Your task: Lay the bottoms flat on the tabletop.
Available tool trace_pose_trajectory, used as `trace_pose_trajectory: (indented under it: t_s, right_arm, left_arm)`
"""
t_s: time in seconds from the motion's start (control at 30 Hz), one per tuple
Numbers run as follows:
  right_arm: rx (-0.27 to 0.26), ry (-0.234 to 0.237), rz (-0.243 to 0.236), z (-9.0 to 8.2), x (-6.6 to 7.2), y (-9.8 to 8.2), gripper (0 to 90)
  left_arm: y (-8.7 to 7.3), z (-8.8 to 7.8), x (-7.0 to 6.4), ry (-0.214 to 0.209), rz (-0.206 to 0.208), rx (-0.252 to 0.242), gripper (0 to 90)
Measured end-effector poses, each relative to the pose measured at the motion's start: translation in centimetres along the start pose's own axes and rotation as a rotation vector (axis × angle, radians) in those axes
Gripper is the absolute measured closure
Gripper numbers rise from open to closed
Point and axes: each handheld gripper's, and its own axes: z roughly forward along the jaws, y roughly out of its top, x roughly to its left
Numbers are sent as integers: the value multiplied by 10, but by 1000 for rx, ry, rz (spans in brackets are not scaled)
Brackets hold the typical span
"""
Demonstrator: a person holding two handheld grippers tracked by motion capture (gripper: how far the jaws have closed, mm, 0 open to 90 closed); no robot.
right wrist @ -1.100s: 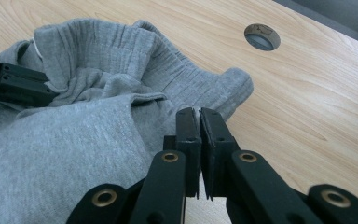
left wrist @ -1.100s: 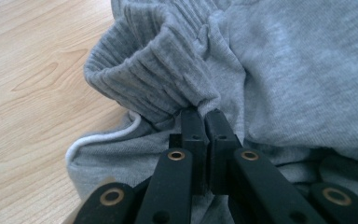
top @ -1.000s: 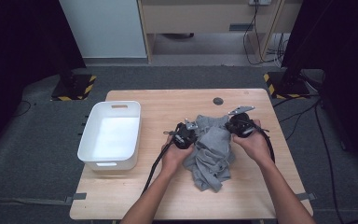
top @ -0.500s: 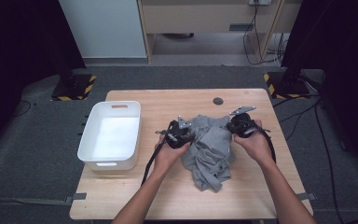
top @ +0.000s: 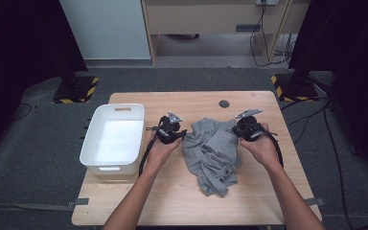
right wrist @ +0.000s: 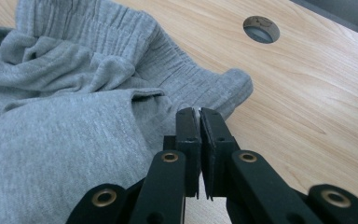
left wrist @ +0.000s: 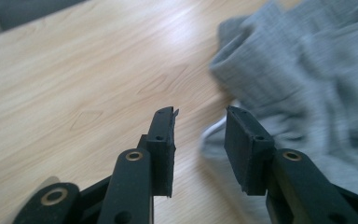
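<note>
A white plastic bin [top: 112, 139] sits at the left of the wooden surface [top: 258, 191]. The left hand [top: 162, 149] reaches forward from the near edge, its left tongs [top: 182, 133] spread apart with nothing between the jaws, tips just beside the left edge of the crumpled grey garment [top: 213, 153]. The garment lies mid-surface, between both tongs. The right hand [top: 261, 146] angles inward; the right tongs [right wrist: 199, 112] are pressed together at the garment's right edge, whether pinching fabric I cannot tell.

A light wooden desk [top: 182, 191] stands on grey carpet [top: 28, 158]; a pale cabinet [top: 211, 19] lines the far wall.
</note>
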Motion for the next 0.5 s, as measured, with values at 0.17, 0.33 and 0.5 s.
trace_pose_trajectory:
  t_s: [0.17,0.33,0.5]
  right_arm:
    - [0,3,-2,1,-1,0,872]
    - [-5,6,3,0,0,1,871]
    - [-14,15,6,-1,2,3,871]
  left_arm:
    - [-3,6,6,-40,-36,-15,635]
    - [1,12,3,-67,-26,-43,605]
    - [3,20,0,-78,-6,-33,568]
